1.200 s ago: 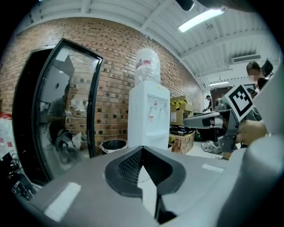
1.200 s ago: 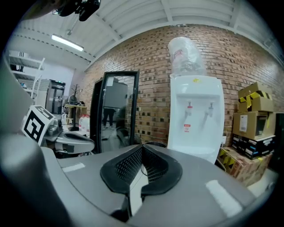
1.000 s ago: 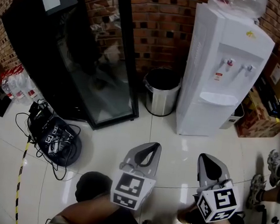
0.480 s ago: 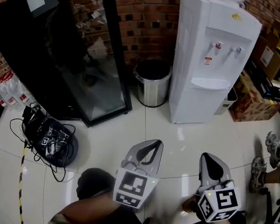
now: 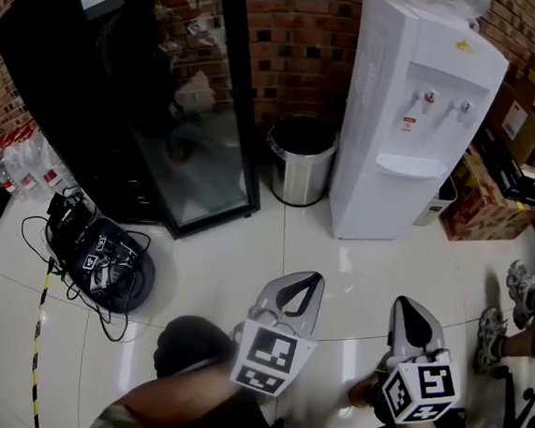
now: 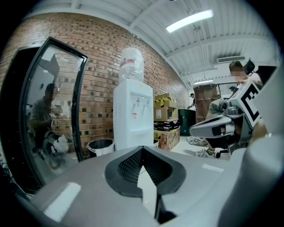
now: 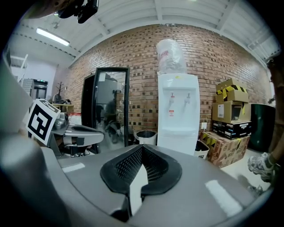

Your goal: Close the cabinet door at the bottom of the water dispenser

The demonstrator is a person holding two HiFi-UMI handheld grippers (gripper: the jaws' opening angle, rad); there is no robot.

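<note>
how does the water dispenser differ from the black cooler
The water dispenser is white; the cooler is black. The dispenser has an opaque front with two taps; the cooler has a glass door. The dispenser is narrower than the cooler. Both stand against the brick wall, either side of the bin.

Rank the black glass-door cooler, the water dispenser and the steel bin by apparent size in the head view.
1. Black glass-door cooler, largest, though partly cut off at the frame's edge.
2. Water dispenser.
3. Steel bin, clearly smallest.
All stand by the brick wall at similar distance, so nearness hardly matters.
</note>
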